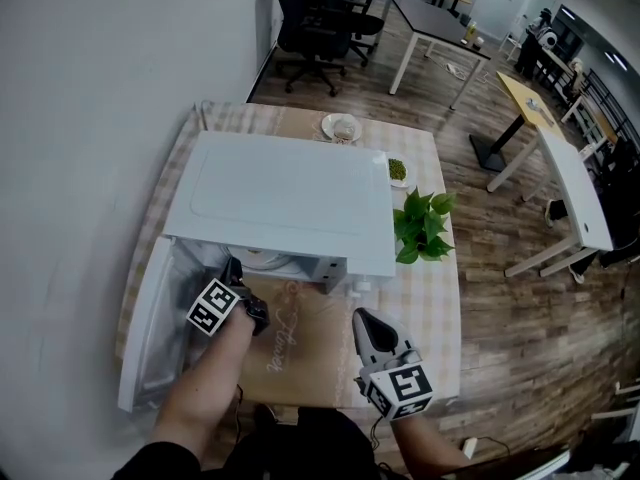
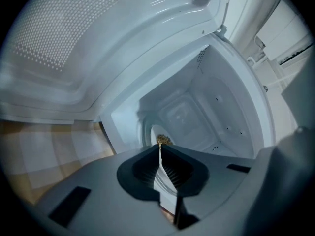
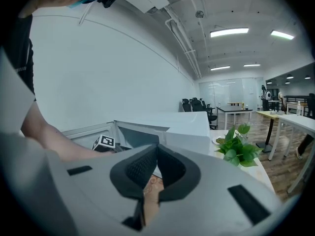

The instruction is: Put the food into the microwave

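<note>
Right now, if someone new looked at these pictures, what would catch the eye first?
The big white microwave stands toward the left of the table, with its door swung open. The left tool reaches into the cavity, shut on the rim of a white plate carrying a bit of brown food. A leafy green plant stands just right of the microwave.

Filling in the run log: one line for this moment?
left gripper: shut on white round plate rim, brown food aboard, inside open white microwave | right gripper: shut, empty
</note>
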Motion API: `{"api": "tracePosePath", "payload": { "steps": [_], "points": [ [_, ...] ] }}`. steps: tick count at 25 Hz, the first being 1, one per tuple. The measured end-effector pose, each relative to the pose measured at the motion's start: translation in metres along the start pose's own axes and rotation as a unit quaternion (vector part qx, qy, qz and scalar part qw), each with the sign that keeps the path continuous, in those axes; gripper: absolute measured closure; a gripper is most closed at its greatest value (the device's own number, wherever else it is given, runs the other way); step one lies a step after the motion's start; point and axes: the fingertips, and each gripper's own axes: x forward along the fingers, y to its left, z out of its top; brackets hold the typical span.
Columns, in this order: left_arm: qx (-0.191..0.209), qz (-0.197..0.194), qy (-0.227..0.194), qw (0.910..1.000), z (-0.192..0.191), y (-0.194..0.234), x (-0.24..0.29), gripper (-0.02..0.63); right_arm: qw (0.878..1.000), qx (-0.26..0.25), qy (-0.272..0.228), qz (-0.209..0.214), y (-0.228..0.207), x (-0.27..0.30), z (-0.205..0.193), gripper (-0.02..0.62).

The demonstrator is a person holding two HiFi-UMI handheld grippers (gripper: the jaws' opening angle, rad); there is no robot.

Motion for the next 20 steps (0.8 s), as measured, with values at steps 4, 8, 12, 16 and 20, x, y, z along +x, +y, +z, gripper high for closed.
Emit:
{"api": "tracePosePath", "payload": {
  "steps": [4,8,12,16,20],
  "points": [
    [0.038,-0.030,0.009,0.9988,0.000,-0.021,-0.018,0.586,1.000,0.002,-0.004,0.001,0.008,-0.005,0.001,0.586],
    [0.082,-0.056,0.023,0.9948,-0.002,-0.047,-0.046,0.586,1.000,0.002,-0.015,0.003,0.021,-0.012,0.006,0.587],
    [0.107,-0.085,0.025,0.9902,-0.003,-0.071,-0.081,0.586,1.000,0.006,-0.026,0.003,0.035,-0.025,0.012,0.586],
    [0.135,-0.115,0.026,0.9838,-0.002,-0.085,-0.120,0.586,0.999,0.007,-0.037,0.002,0.053,-0.039,0.017,0.586],
    [0.188,-0.134,0.023,0.9727,0.001,-0.094,-0.163,0.586,0.999,0.005,-0.034,0.003,0.076,-0.059,0.018,0.586]
  ]
}}
